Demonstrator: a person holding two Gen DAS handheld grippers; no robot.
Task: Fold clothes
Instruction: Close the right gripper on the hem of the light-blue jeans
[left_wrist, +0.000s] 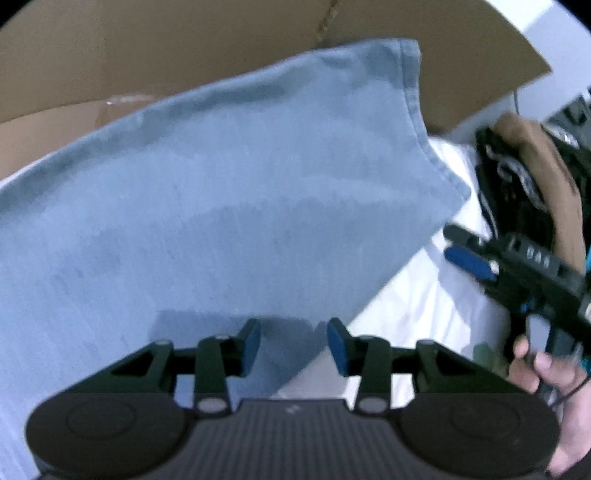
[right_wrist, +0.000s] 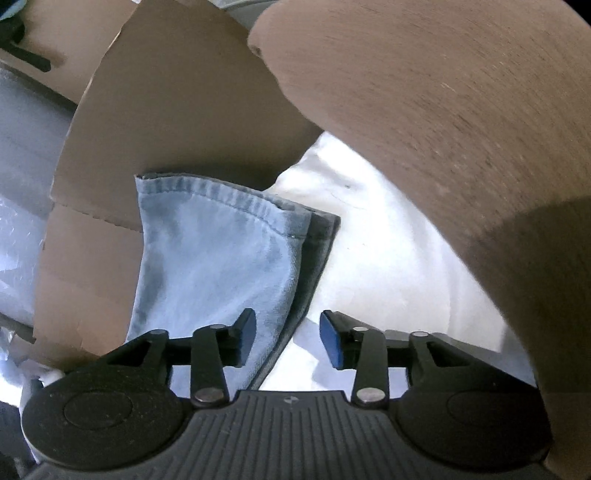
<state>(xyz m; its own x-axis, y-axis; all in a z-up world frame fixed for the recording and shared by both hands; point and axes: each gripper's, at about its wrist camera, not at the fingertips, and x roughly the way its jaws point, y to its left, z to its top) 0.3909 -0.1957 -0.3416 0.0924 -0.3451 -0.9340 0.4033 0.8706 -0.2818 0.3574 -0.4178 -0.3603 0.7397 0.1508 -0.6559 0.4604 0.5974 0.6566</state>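
No readable text

Raised characters on the right tool (left_wrist: 452, 243) body are too blurred to read; small mark on each tool base illegible.

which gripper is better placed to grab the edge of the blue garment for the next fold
Likely the right gripper: its open jaws straddle the blue garment's layered side edge. The left gripper, also open, hangs over flat cloth with no edge between its fingers.

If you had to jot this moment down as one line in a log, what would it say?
task: fold clothes | blue garment: flat on white sheet | left gripper: open, empty | right gripper: open, over garment edge
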